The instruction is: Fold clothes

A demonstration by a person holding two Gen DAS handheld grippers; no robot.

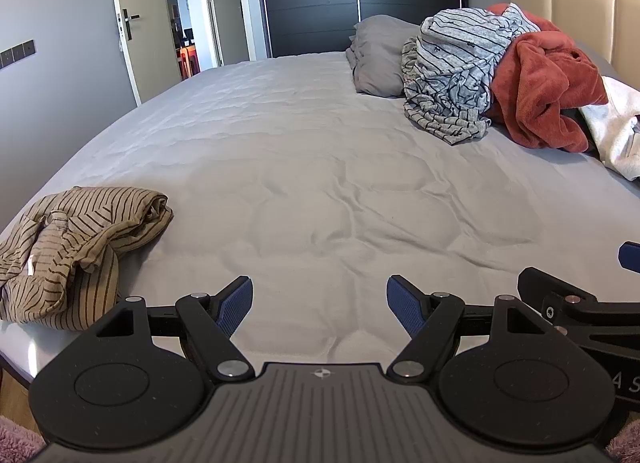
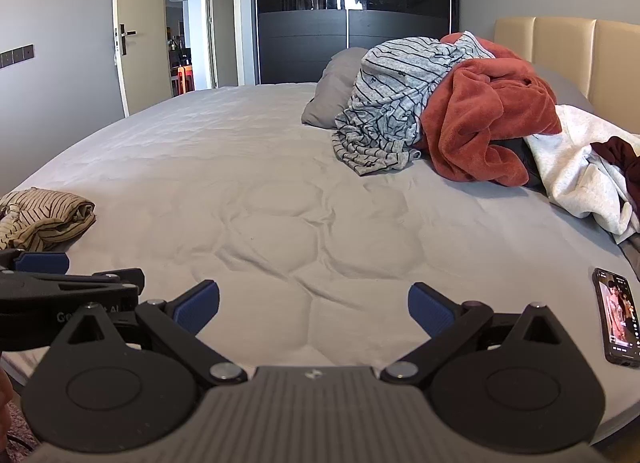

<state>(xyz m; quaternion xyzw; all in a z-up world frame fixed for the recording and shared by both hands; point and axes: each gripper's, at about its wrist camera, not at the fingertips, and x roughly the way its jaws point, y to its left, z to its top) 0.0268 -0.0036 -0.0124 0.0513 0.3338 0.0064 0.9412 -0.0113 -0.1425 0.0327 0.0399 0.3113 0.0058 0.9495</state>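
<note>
A beige garment with dark stripes (image 1: 76,247) lies bunched near the bed's left front corner, also in the right wrist view (image 2: 44,217). A pile of clothes lies far right by the headboard: a grey striped top (image 1: 452,71) (image 2: 388,103), a rust-red fleece (image 1: 548,87) (image 2: 480,123) and a white garment (image 1: 616,123) (image 2: 580,171). My left gripper (image 1: 320,303) is open over the bed's near edge, nothing between its blue pads. My right gripper (image 2: 314,309) is open just to its right, also holding nothing.
The grey quilted bed (image 1: 300,183) fills both views. A grey pillow (image 1: 376,55) lies beyond the pile. A phone with a lit screen (image 2: 618,321) rests on the bed at the right. A dark wardrobe (image 2: 352,11) and an open door (image 1: 140,15) stand behind.
</note>
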